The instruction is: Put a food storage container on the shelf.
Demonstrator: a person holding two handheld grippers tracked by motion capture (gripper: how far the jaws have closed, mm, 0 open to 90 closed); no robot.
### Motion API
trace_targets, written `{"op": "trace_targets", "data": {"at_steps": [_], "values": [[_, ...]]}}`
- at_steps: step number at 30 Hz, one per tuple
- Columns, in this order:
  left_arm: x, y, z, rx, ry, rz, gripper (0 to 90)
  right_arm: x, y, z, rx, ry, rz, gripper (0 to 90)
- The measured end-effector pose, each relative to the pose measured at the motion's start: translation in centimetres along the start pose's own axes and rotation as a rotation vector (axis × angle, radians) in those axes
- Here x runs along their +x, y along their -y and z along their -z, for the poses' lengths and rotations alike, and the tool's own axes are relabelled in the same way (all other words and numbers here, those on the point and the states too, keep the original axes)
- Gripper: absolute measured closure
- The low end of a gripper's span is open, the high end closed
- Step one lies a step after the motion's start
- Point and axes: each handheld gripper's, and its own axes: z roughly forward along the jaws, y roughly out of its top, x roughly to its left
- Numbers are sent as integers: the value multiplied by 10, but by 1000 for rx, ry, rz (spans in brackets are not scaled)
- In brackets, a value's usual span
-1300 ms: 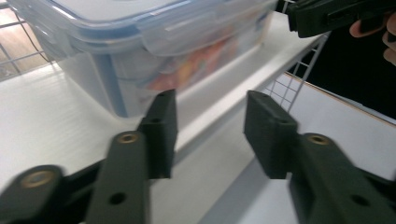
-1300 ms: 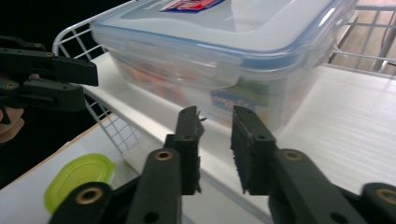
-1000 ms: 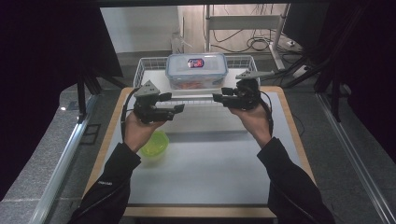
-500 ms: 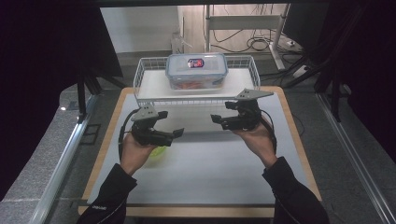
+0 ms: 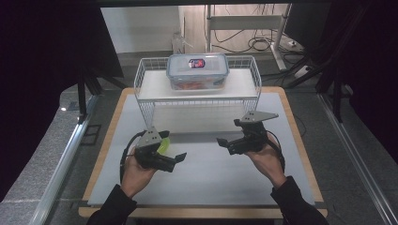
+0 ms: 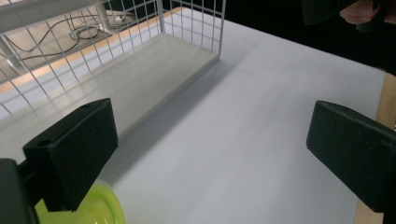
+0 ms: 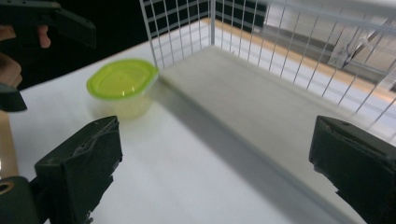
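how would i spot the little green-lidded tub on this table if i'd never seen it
Start at the white wire rack that stands at the far side of the table. Near its front left corner, on the white tabletop, sits a small clear tub with a lime-green lid. The other container, the large clear box, sits on top of the rack and has a clear lid.

The small container with the lime-green lid (image 7: 122, 84) sits upright on the white bench (image 5: 206, 183), just beside the front corner of the wire rack (image 5: 197, 101), apart from the rack's base board. Its lid is flat, glossy and rounded at the corners, seated over a pale translucent tub. From above a sliver of green (image 5: 163, 146) shows near the rack's left front. In the left gripper view its lid edge (image 6: 100, 210) lies low, on the near side of the rack.
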Motion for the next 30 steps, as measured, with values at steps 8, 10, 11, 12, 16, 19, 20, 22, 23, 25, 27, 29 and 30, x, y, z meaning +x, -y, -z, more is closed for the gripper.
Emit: {"op": "trace_targets", "data": {"at_steps": [8,10,11,12,16,19,20,22,23,25,27,29,30], "values": [[-8,30,2,35,-7,-13,18,3,31,4,44,16,8,0],[-11,38,3,42,-29,-23,23,5,39,4,40,-1,-12,0],[-11,43,4,48,-32,-20,23,6,44,5,41,-7,-18,0],[-12,45,4,51,-32,-16,23,7,48,4,46,-6,-23,0],[-14,59,6,67,-54,-7,29,11,64,4,61,4,-31,0],[-15,67,7,67,-56,5,29,15,74,5,81,11,-29,1],[-16,69,6,71,-56,8,29,16,77,5,80,16,-22,3],[-17,73,5,85,-62,7,29,18,83,6,88,20,-16,5],[-17,76,4,93,-62,9,29,20,85,6,92,22,-12,6],[-18,81,2,110,-56,17,29,23,91,7,102,29,-3,7],[-19,84,2,124,-54,26,29,25,95,7,110,32,1,7],[-19,86,2,132,-50,37,29,27,102,6,130,25,-4,8],[-19,86,2,134,-50,41,29,27,104,6,141,21,-6,8]]}}
